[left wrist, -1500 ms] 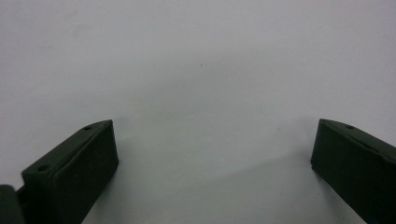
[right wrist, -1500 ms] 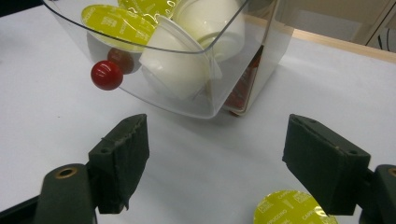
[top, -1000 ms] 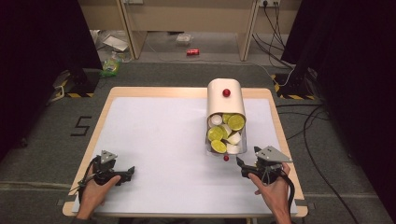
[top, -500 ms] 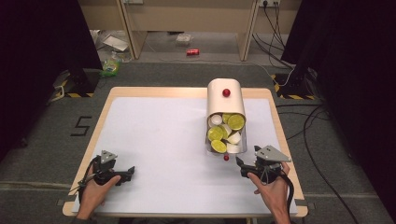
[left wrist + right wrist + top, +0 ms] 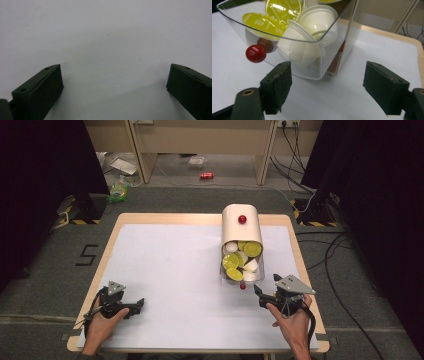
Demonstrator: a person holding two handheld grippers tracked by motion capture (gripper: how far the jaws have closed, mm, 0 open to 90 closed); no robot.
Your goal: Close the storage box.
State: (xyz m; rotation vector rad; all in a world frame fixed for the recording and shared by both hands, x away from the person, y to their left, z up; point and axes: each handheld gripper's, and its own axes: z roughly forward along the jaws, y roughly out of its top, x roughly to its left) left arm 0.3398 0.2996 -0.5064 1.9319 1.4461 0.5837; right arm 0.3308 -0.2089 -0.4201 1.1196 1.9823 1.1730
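A white arched cover (image 5: 240, 227) with a red knob (image 5: 242, 219) stands at the table's right middle. From it a clear drawer (image 5: 222, 270) sticks out toward me, full of yellow-lidded pods (image 5: 231, 261) and white cups. A red knob (image 5: 242, 286) sits on the drawer's front. My right gripper (image 5: 260, 295) is open just right of that knob; its jaws have just been closing a little, with nothing between the pads. In the right gripper view the drawer's corner (image 5: 332, 50), the knob (image 5: 256, 53) and the pods (image 5: 283, 8) lie just beyond the right gripper (image 5: 328, 68). My left gripper (image 5: 136, 306) (image 5: 113, 66) rests open on bare table.
The white table top (image 5: 170, 265) has a wooden rim. On the floor beyond it lie a red can (image 5: 206, 175), a green bag (image 5: 118, 190) and cables (image 5: 340, 240) at the right. Dark curtains flank both sides.
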